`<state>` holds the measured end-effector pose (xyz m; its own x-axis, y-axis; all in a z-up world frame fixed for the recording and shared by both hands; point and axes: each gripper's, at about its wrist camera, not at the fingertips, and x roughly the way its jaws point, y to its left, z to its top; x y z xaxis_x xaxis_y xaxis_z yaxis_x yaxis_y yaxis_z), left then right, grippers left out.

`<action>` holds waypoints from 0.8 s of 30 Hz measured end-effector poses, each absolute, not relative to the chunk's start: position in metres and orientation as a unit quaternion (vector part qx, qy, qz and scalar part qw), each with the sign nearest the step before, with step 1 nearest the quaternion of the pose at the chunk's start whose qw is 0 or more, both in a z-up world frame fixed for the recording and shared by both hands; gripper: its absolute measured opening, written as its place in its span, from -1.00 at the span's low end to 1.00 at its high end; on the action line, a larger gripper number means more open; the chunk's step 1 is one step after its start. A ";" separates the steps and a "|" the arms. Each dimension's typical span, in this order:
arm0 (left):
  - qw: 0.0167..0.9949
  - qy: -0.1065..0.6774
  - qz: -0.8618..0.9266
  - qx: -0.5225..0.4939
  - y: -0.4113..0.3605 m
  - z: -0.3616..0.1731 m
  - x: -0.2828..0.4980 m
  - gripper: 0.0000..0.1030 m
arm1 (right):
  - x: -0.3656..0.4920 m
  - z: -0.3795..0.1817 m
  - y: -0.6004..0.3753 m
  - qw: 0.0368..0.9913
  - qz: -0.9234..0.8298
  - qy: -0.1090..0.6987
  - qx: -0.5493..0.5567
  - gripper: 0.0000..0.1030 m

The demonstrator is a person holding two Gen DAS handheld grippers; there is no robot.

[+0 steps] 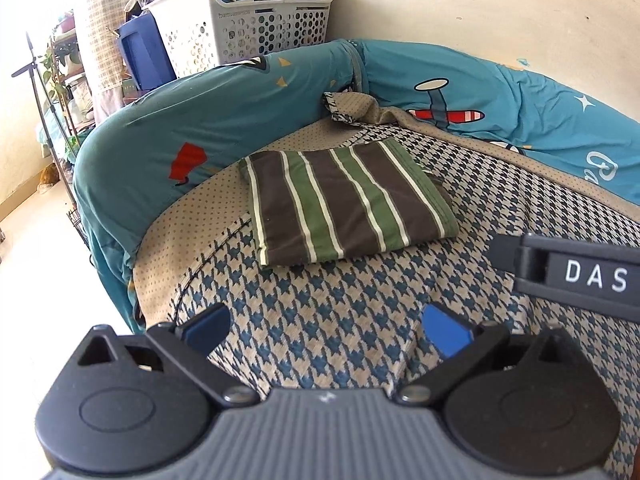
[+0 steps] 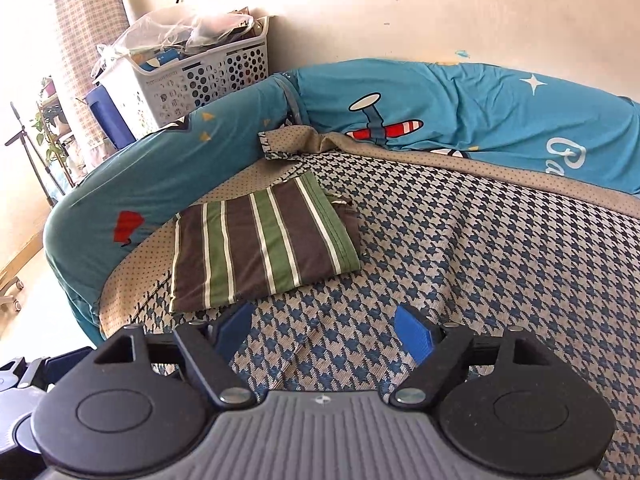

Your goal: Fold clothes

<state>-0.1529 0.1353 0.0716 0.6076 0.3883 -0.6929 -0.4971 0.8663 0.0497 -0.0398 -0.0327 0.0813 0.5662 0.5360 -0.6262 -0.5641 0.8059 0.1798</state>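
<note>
The left gripper (image 1: 328,330) is held low over the houndstooth bedspread (image 1: 340,304), its blue-padded fingers spread wide with nothing between them. The right gripper (image 2: 324,334) is held beside it in the same pose, fingers likewise parted and empty, aimed at the same bedspread (image 2: 460,264). The folded striped garment (image 1: 348,204) is seen lying flat ahead of both, near the bed's far left corner, apart from either gripper; in the right wrist view the garment (image 2: 260,248) lies ahead and left. Only in the left wrist view is the right gripper's body, lettered "DAS" (image 1: 580,272), seen at the right edge. A teal bolster (image 2: 440,120) bounds the bed behind, a white laundry basket (image 1: 244,20) beyond it. Bare bedspread is left open to the right.
</note>
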 end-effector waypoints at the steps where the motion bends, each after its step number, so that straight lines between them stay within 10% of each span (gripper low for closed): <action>1: 0.894 0.367 0.247 -0.073 0.135 0.072 -0.153 1.00 | -0.040 0.082 -0.032 0.884 0.312 0.346 -0.022 0.53; 24: 0.894 0.369 0.246 -0.070 0.131 0.073 -0.155 1.00 | -0.045 0.083 -0.030 0.885 0.311 0.345 -0.035 0.54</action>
<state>-0.1553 0.1306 0.0734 0.6070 0.3884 -0.6933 -0.4917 0.8689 0.0562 -0.0449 -0.0303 0.0827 0.5698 0.5259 -0.6315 -0.5738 0.8047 0.1525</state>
